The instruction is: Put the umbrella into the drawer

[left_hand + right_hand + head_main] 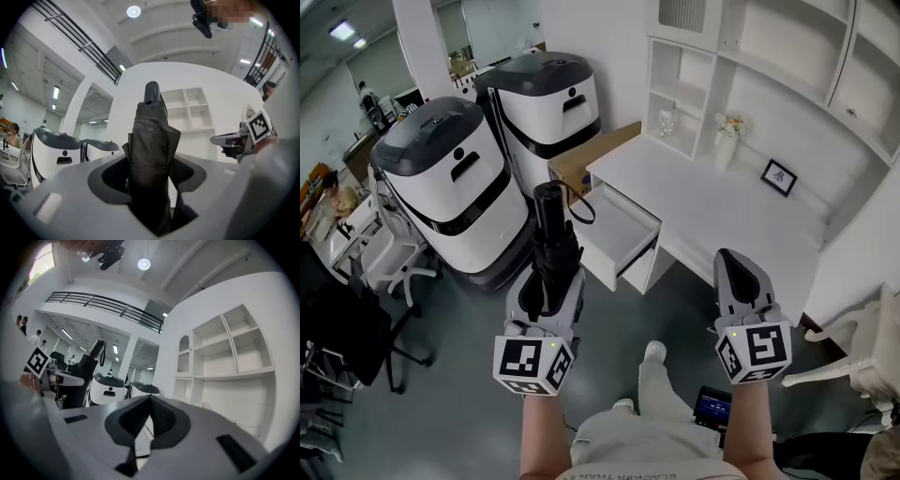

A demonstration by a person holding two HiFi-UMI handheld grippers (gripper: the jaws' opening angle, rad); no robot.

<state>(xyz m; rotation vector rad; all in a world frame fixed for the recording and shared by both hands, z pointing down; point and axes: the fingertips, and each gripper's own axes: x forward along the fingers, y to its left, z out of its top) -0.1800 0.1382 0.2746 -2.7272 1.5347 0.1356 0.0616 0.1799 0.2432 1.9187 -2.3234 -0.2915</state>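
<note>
My left gripper (551, 274) is clamped on the folded black umbrella (550, 223). Its jaws stand partly spread, with the pads pressing the fabric from both sides, and the handle end sticks out ahead of them. My right gripper (739, 267) has its jaws pressed together with nothing between them. It hangs on the near right of the drawer (639, 255), well apart from it. The drawer stands pulled out of the white desk (722, 202), its open top facing up. The umbrella's handle end is just short of the drawer's left side, near it but not yet over it. I judge this to be the carrying step: the umbrella is gripped and the drawer is open, but nothing has been placed. Next I need to bring the umbrella over the drawer, lay it along the drawer's length so it clears the walls, lower it inside, and only then spread the left jaws.
</note>
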